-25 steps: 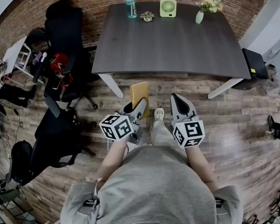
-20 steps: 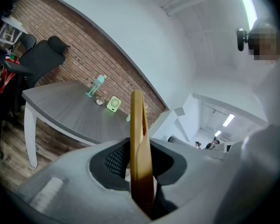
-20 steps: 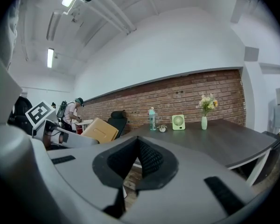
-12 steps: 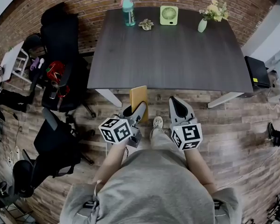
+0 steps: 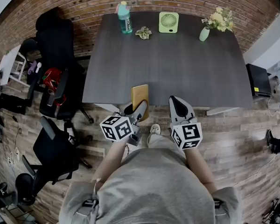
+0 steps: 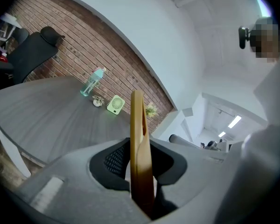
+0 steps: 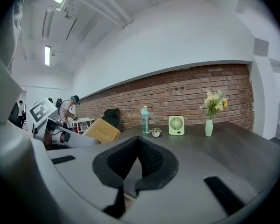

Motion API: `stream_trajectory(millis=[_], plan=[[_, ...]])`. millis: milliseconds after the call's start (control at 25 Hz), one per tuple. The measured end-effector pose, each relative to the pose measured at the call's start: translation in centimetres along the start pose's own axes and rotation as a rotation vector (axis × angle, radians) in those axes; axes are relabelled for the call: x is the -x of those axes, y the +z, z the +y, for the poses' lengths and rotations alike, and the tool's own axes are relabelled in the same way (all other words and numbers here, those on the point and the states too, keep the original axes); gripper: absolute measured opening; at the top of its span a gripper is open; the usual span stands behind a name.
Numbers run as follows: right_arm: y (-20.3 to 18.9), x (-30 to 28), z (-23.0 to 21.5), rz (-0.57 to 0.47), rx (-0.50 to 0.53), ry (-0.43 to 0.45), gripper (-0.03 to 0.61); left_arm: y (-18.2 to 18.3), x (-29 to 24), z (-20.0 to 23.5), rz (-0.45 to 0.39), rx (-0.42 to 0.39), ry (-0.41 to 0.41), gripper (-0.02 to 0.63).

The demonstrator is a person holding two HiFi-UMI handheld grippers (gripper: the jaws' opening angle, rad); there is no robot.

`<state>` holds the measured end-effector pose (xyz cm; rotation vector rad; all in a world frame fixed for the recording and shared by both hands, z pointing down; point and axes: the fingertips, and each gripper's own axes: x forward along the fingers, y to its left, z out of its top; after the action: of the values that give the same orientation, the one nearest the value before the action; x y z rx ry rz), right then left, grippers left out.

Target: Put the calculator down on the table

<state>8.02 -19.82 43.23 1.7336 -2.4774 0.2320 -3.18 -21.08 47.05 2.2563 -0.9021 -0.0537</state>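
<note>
A flat tan calculator stands on edge between the jaws of my left gripper, which is shut on it. Its far end reaches over the near edge of the dark wooden table. In the left gripper view the calculator rises edge-on from the pads, with the table beyond. My right gripper is level beside it, shut and holding nothing. The right gripper view shows the calculator at the left and the table ahead.
At the table's far edge stand a teal bottle, a small plant, a green fan and a vase of flowers. Black office chairs crowd the left. A black box sits on the floor at right.
Both grippers have moved forward toward the table together. The calculator's far end has gone from over the floor to over the table's near edge.
</note>
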Motion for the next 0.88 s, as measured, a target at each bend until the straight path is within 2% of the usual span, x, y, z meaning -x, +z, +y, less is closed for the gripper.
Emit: stream_trajectory(millis=[440, 880], plan=[[0.7, -6.7, -5.7, 0.017, 0.005, 0.040, 0.002, 3.2, -8.1, 2.7, 0.003, 0.015, 0.027, 0.086], [-0.1, -10.8, -10.0, 0.039, -0.011, 0.056, 0.002, 3.2, -13.7, 5.8, 0.046, 0.055, 0.077, 0.086]])
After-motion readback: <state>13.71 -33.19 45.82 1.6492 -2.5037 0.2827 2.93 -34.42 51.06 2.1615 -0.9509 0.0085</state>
